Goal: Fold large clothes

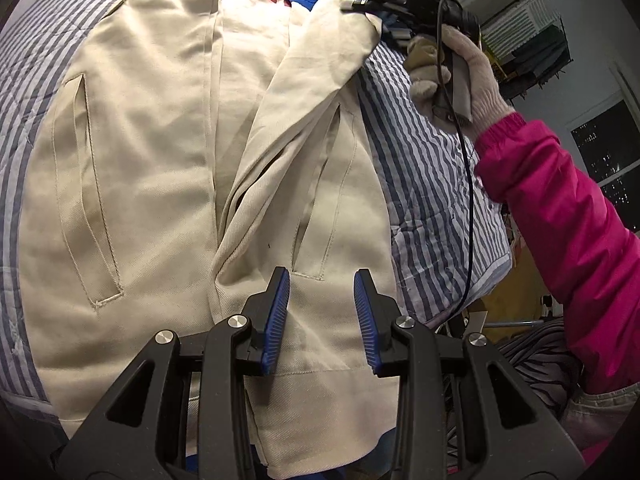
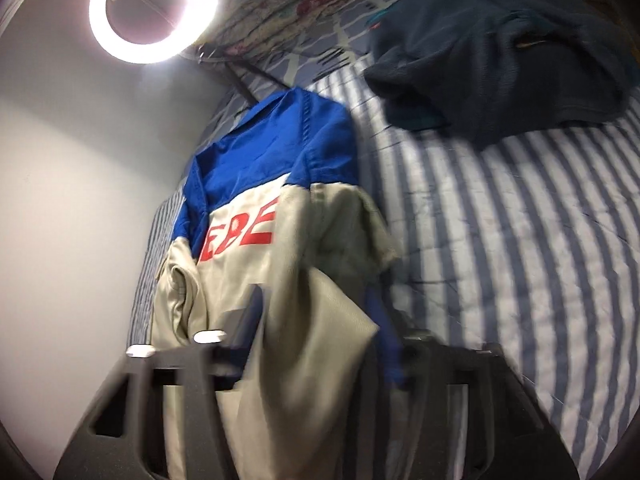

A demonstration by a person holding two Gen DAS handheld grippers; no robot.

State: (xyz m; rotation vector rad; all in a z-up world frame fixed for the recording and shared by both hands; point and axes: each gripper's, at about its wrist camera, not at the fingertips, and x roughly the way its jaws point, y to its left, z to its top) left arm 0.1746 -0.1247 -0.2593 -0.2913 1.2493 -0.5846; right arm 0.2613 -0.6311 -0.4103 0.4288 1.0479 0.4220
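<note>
Right now the jacket (image 1: 168, 168) lies flat on the bed (image 1: 432, 208), collar toward twelve o'clock. The right gripper (image 1: 356, 4) pinches its sleeve cuff (image 1: 348, 20) at one o'clock; the left gripper (image 1: 322, 320) hovers agape over the hem (image 1: 320, 392), empty.

The striped bedspread (image 2: 520, 280) lies bare and open to the right of the beige jacket (image 1: 160, 160), with room for a hand to pass. Farther up, a heap of dark blue clothes (image 2: 500, 60) blocks that side. A pale wall (image 2: 60, 200) hems in the jacket's left edge, and a ring light (image 2: 154, 12) stands near the head end.
</note>
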